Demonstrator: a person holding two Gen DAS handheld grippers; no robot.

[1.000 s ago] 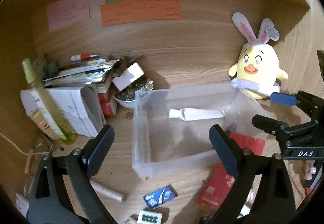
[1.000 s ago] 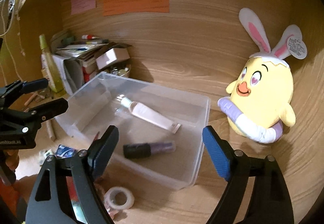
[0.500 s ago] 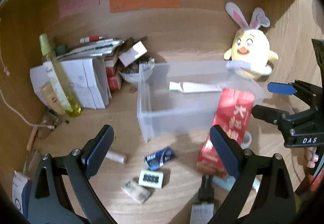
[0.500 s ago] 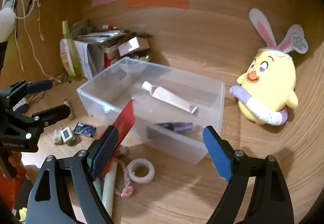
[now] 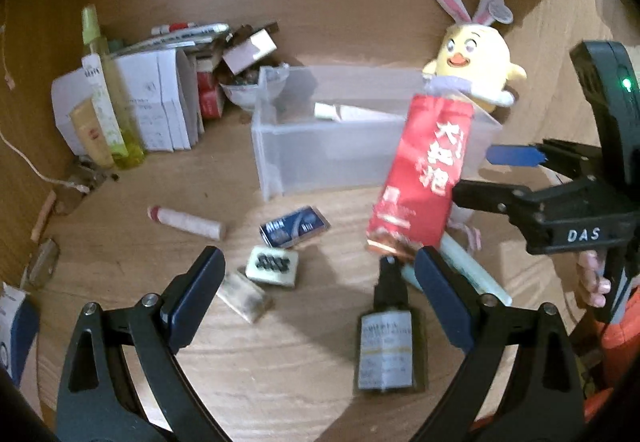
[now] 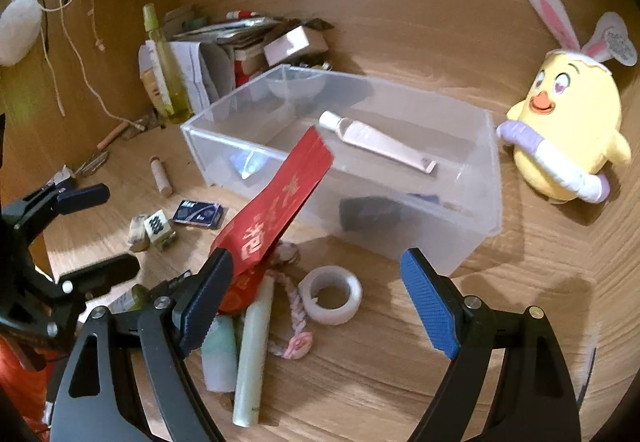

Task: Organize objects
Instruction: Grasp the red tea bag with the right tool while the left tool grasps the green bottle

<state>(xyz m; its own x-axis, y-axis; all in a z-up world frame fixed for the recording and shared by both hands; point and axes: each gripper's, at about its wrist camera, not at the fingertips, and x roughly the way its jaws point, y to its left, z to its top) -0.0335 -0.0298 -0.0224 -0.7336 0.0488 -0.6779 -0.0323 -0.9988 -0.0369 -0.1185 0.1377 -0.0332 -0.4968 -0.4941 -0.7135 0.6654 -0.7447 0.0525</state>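
Observation:
A clear plastic bin (image 5: 328, 158) (image 6: 472, 210) stands on the wooden desk and holds a white tube (image 6: 376, 140) and a dark tube (image 6: 372, 212). A red packet (image 5: 424, 174) (image 6: 276, 208) leans tilted against the bin's front wall. My left gripper (image 5: 320, 294) is open above a mahjong tile (image 5: 273, 267), a blue card box (image 5: 294, 231) and a dark bottle (image 5: 385, 350). My right gripper (image 6: 316, 290) is open over a tape roll (image 6: 331, 295), with its left finger beside the packet's lower end. It also shows in the left wrist view (image 5: 496, 174).
A yellow bunny-eared plush (image 6: 564, 130) (image 5: 476, 62) sits right of the bin. Boxes, papers and a yellow bottle (image 5: 108, 98) crowd the back left. A pink stick (image 5: 184, 222), pale green tubes (image 6: 252, 354) and a braided cord (image 6: 296, 318) lie on the desk.
Both grippers have pulled back from the bin, so more of the desk's clutter is in view. The red packet now leans up against the bin front. Both stay open.

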